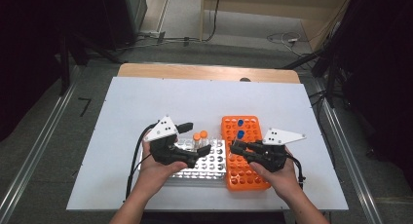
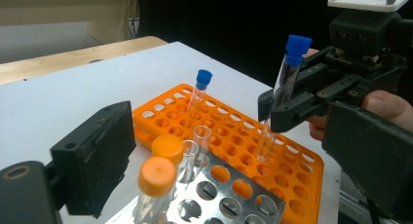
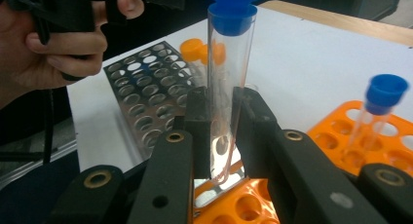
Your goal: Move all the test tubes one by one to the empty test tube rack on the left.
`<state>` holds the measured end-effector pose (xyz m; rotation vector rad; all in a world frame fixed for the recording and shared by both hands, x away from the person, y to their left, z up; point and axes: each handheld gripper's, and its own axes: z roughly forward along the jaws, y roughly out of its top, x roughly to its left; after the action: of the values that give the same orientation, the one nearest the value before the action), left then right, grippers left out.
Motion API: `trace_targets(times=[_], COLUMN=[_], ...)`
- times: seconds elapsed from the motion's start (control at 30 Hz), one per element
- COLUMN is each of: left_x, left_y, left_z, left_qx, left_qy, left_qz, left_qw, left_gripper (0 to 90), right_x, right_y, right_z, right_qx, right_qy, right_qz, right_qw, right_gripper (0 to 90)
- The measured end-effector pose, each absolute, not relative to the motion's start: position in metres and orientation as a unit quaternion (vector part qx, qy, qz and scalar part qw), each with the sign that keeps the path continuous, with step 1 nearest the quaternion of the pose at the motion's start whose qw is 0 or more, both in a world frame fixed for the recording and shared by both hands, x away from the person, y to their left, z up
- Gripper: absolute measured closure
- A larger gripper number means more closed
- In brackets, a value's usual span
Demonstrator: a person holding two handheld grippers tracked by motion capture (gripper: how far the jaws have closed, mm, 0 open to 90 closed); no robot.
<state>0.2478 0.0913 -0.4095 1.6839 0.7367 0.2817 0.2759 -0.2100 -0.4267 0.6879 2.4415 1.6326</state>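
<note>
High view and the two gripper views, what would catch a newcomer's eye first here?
First, the orange rack at the table's right, bright against the white table, with one blue-capped tube standing in it. Next, the right gripper, its jaws shut on a second blue-capped tube held above that rack. Beside it sits a metal rack holding orange-capped tubes, with the left gripper open near them.
</note>
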Motion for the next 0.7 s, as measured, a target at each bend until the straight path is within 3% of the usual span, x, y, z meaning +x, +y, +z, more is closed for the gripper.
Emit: trace_targets(times=[0.7], left_x=[0.234], left_y=[0.069], left_z=[-0.402], left_qx=[0.743], left_qy=[0.239], left_qz=[0.087], left_qw=[0.619], left_gripper=[54.5], right_x=[0.253], right_y=[-0.174], right_z=[-0.428], right_qx=[0.179], right_qy=[0.826], right_qz=[0.533], right_qw=[0.033], right_gripper=[74.6])
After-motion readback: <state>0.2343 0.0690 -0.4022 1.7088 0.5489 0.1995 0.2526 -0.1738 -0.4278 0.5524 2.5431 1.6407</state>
